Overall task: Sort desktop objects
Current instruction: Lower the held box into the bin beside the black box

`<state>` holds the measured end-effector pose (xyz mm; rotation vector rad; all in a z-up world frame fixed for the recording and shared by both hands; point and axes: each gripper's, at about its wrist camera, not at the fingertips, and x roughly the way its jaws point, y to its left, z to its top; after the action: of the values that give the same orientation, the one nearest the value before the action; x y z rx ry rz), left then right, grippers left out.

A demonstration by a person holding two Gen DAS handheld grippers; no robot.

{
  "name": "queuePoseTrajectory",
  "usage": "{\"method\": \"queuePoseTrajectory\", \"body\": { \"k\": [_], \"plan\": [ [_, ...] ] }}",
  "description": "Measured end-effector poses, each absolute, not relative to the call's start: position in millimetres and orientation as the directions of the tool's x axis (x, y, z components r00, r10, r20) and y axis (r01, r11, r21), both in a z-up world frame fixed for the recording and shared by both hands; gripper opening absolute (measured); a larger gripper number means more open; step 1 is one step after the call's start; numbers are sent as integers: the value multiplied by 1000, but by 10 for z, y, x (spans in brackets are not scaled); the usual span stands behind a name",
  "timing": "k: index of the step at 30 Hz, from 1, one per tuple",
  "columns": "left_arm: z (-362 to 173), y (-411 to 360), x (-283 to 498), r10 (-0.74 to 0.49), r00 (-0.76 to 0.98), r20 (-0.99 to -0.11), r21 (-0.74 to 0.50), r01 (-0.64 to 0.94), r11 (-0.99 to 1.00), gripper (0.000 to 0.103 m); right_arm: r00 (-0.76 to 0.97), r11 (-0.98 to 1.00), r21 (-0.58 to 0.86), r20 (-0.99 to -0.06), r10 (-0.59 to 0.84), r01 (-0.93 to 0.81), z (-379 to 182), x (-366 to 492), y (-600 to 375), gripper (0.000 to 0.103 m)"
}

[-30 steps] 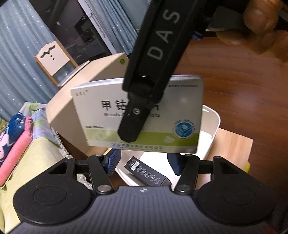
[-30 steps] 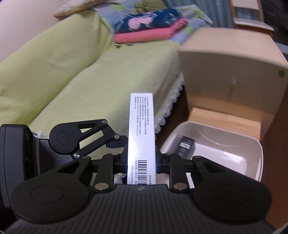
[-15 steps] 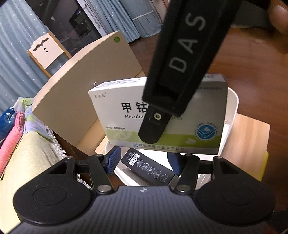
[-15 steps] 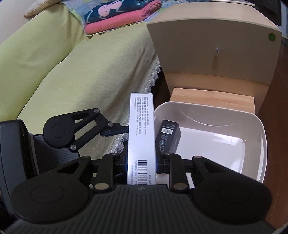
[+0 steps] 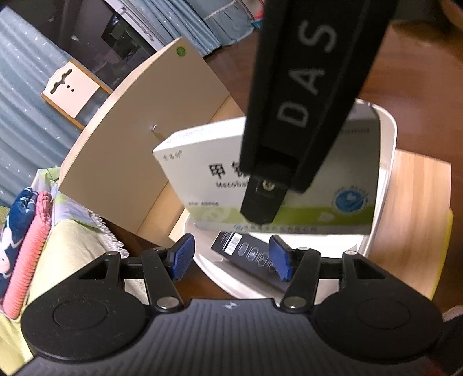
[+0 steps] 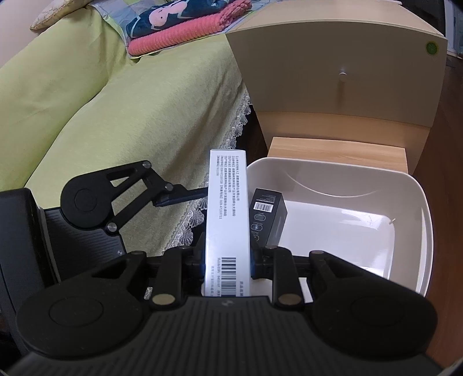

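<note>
My right gripper (image 6: 227, 261) is shut on a white medicine box (image 6: 227, 214) and holds it upright over the left edge of the white bin (image 6: 422, 208). A black box (image 6: 267, 214) leans inside the bin just right of it. In the left wrist view the medicine box (image 5: 202, 173) hangs broadside above the bin (image 5: 387, 150), with one black right-gripper finger (image 5: 260, 199) across its face. My left gripper (image 5: 231, 257) is open and holds nothing. Its blue pads (image 5: 182, 257) hover above the bin's near rim, over the black box (image 5: 249, 253).
The bin rests on a light wooden board (image 6: 335, 150) in front of a beige cabinet door with a small knob (image 6: 343, 75). A green-covered sofa (image 6: 115, 115) with folded pink and blue cloths (image 6: 185, 26) lies to the left. Dark brown tabletop (image 5: 419, 86) lies to the right.
The right gripper has carried the medicine box forward and down, closer over the bin. The left gripper has also moved toward the bin and stays open.
</note>
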<state>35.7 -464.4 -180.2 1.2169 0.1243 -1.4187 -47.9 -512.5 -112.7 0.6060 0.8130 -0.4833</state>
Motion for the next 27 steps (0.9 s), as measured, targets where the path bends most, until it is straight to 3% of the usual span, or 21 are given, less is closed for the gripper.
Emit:
{"method": "queuePoseTrajectory", "body": {
  "k": [17, 27],
  "plan": [
    [-1936, -4717, 457, -528, 420, -739, 639, 685, -350, 61, 583, 720, 297, -792, -181, 628, -1241, -500, -5075, 22],
    [-2056, -4687, 528, -484, 432, -761, 631, 664, -401, 61, 565, 712, 280, -801, -197, 644, -1310, -510, -5126, 22]
  ]
}}
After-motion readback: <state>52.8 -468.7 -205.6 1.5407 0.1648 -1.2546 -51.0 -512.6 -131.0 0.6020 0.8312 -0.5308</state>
